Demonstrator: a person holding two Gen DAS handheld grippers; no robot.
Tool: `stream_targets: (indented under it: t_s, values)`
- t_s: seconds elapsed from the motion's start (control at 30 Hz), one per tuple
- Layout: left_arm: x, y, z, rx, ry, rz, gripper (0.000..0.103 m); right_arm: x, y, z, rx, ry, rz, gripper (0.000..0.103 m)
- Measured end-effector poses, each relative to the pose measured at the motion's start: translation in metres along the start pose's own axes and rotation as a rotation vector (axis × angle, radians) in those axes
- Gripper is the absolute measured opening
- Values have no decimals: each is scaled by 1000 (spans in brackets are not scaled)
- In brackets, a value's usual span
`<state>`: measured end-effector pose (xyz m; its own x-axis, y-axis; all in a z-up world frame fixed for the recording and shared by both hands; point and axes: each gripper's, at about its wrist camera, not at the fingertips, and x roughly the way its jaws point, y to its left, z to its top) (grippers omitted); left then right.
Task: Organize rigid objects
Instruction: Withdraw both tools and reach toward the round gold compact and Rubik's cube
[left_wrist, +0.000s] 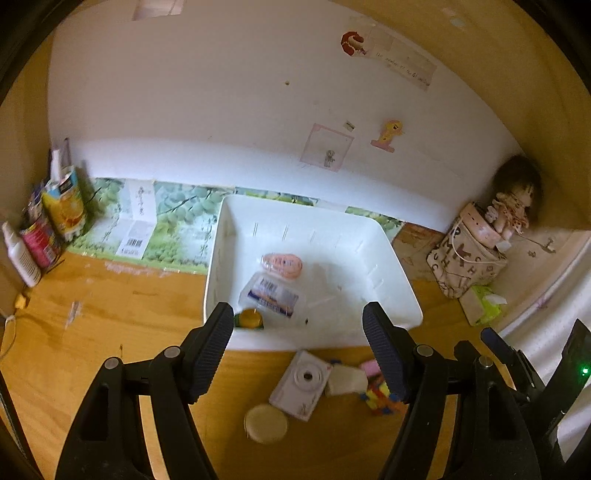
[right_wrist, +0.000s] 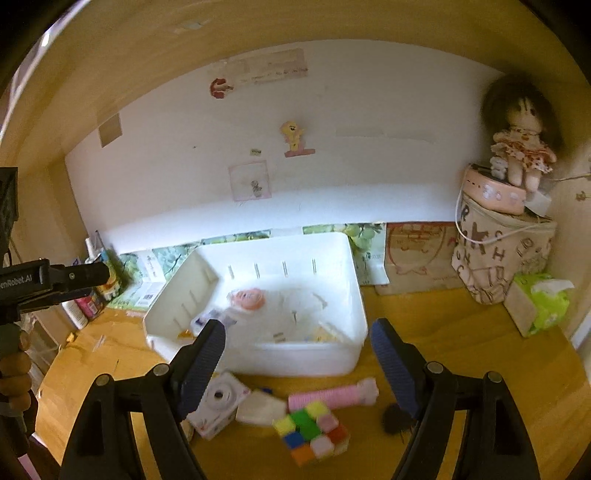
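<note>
A white plastic bin stands on the wooden desk. In it lie a pink round case, a clear packet with a blue label and a small yellow-green item. In front of the bin lie a white toy camera, a round cream lid, a white block, a colour cube, a pink ribbed tube and a dark fuzzy ball. My left gripper is open above these. My right gripper is open and empty.
Bottles and cartons stand at the left. A patterned pouch with a pink tin and a doll stands at the right, a green tissue pack beside it. Papers lean against the white back wall.
</note>
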<state>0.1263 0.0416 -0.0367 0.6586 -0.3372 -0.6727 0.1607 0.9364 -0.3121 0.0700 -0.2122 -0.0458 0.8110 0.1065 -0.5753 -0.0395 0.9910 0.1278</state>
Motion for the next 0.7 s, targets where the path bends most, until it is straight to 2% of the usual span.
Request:
stream_targets:
  t_s: [0.37,0.57,0.7]
  values:
    - [-46,14,-53,-39,2,39,76,-43,21,-45,-23,31,22,82]
    - [-59,22,-71,-68,5,55,76,-52,28,-61,-35,71,51,82]
    - [-61,19,-79,-44,17,78,76,-53,30,-71,-17,98,66,82]
